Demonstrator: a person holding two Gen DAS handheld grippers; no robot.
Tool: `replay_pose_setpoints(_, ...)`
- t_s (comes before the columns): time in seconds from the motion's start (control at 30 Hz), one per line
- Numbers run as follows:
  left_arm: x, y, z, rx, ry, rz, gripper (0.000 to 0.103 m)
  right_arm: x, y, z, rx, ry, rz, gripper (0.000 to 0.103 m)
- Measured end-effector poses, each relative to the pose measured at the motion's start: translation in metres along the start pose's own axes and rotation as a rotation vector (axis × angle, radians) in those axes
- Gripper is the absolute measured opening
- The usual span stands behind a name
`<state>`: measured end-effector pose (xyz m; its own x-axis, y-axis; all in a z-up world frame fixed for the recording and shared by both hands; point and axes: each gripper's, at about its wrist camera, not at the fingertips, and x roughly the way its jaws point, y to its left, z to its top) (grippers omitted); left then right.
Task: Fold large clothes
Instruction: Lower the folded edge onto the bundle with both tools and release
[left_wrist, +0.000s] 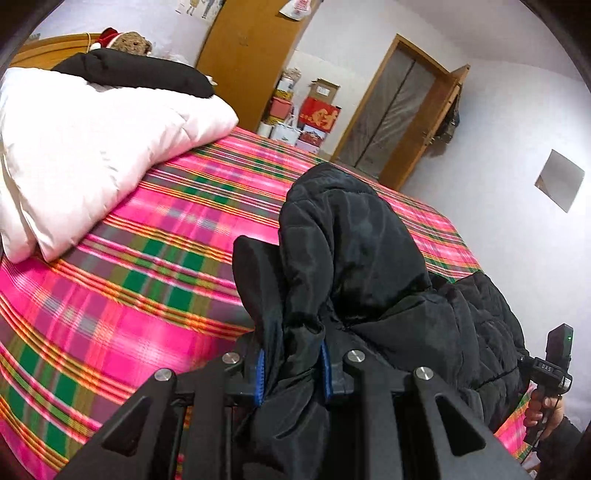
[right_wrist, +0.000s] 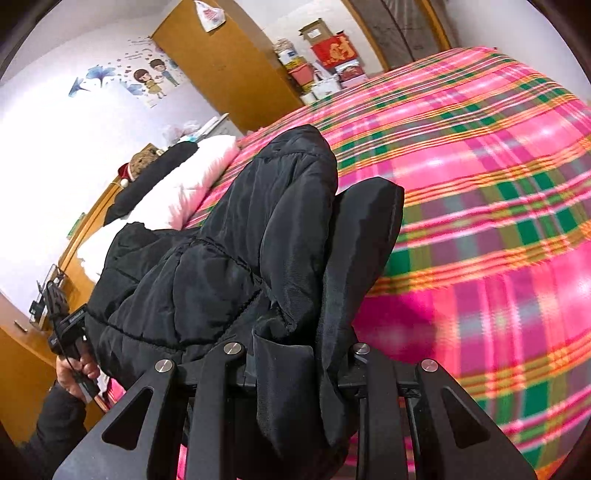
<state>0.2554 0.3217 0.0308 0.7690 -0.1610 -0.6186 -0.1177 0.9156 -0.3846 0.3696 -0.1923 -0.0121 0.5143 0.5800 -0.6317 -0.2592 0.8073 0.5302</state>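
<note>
A black quilted puffer jacket (left_wrist: 369, 258) hangs bunched between both grippers above the plaid bed. My left gripper (left_wrist: 291, 354) is shut on a fold of the jacket, with black fabric pinched between its blue-edged fingers (left_wrist: 260, 373). My right gripper (right_wrist: 295, 350) is shut on another fold of the same jacket (right_wrist: 236, 240); fabric drapes over and hides most of its fingers. The right gripper's handle and the hand holding it show in the left wrist view (left_wrist: 550, 373). The left one shows in the right wrist view (right_wrist: 70, 332).
The bed carries a pink, green and orange plaid cover (left_wrist: 129, 266). A folded white puffy garment (left_wrist: 85, 147) with a black garment (left_wrist: 140, 72) on it lies near the headboard, beside a teddy bear (left_wrist: 131, 42). A wooden wardrobe (left_wrist: 247, 55), stacked boxes (left_wrist: 317, 114) and a doorway (left_wrist: 391, 114) stand beyond.
</note>
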Motion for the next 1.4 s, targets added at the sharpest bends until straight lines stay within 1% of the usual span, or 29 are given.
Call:
replay_pose_setpoints(0.17,0.024,0.036,0.004,-0.003,0.007,0.037,0.023,0.049,0.005,0.000,-0.015,0.039,-0.005,0.024)
replay_pose_setpoints(0.23,0.041,0.049,-0.004,-0.012,0.038,0.059,0.023,0.068,-0.001,-0.006,-0.003,0.074,-0.028,0.025)
replay_pose_setpoints(0.33,0.069,0.070,-0.026,-0.039,0.096,0.116,0.025,0.087,-0.020,-0.024,0.044,0.123,-0.070,0.030)
replay_pose_setpoints(0.37,0.076,0.078,-0.034,-0.062,0.112,0.129,0.026,0.090,-0.026,-0.029,0.061,0.134,-0.074,0.034)
replay_pose_setpoints(0.43,0.086,0.093,-0.050,-0.098,0.140,0.153,0.032,0.094,-0.035,-0.036,0.078,0.156,-0.082,0.043)
replay_pose_setpoints(0.5,0.090,0.101,-0.062,-0.124,0.143,0.166,0.039,0.093,-0.038,-0.039,0.078,0.162,-0.094,0.057)
replay_pose_setpoints(0.53,0.089,0.103,-0.064,-0.137,0.136,0.166,0.043,0.091,-0.039,-0.039,0.080,0.161,-0.099,0.058)
replay_pose_setpoints(0.63,0.080,0.103,-0.064,-0.166,0.131,0.168,0.045,0.080,-0.034,-0.034,0.059,0.166,-0.119,0.061)
replay_pose_setpoints(0.7,0.070,0.101,-0.060,-0.161,0.130,0.180,0.045,0.069,-0.028,-0.031,0.027,0.158,-0.138,0.061)
replay_pose_setpoints(0.73,0.063,0.101,-0.058,-0.156,0.118,0.187,0.045,0.062,-0.025,-0.030,0.012,0.148,-0.145,0.061)
replay_pose_setpoints(0.8,0.045,0.101,-0.052,-0.155,0.072,0.199,0.044,0.049,-0.015,-0.030,-0.014,0.109,-0.175,0.061)
replay_pose_setpoints(0.9,0.024,0.097,-0.047,-0.164,0.012,0.209,0.043,0.029,-0.002,-0.025,-0.051,0.028,-0.222,0.061)
replay_pose_setpoints(0.97,0.020,0.089,-0.044,-0.142,0.001,0.192,0.043,0.022,0.008,-0.020,-0.073,-0.001,-0.224,0.061)
replay_pose_setpoints(1.0,0.021,0.081,-0.043,-0.112,0.003,0.184,0.043,0.024,0.015,-0.019,-0.098,-0.002,-0.221,0.061)
replay_pose_setpoints(1.07,0.030,0.065,-0.041,-0.051,0.021,0.178,0.043,0.035,0.025,-0.017,-0.141,0.023,-0.233,0.061)
replay_pose_setpoints(1.13,0.049,0.055,-0.042,-0.010,0.068,0.194,0.043,0.054,0.028,-0.019,-0.164,0.081,-0.250,0.061)
replay_pose_setpoints(1.2,0.072,0.057,-0.047,-0.022,0.144,0.221,0.043,0.075,0.021,-0.020,-0.156,0.146,-0.287,0.061)
replay_pose_setpoints(1.23,0.079,0.060,-0.048,-0.040,0.162,0.230,0.043,0.081,0.018,-0.021,-0.147,0.166,-0.298,0.061)
replay_pose_setpoints(1.3,0.078,0.057,-0.048,-0.055,0.152,0.242,0.043,0.076,0.018,-0.021,-0.148,0.152,-0.295,0.061)
replay_pose_setpoints(1.4,0.065,0.044,-0.049,-0.008,0.133,0.252,0.043,0.062,0.023,-0.023,-0.173,0.133,-0.301,0.061)
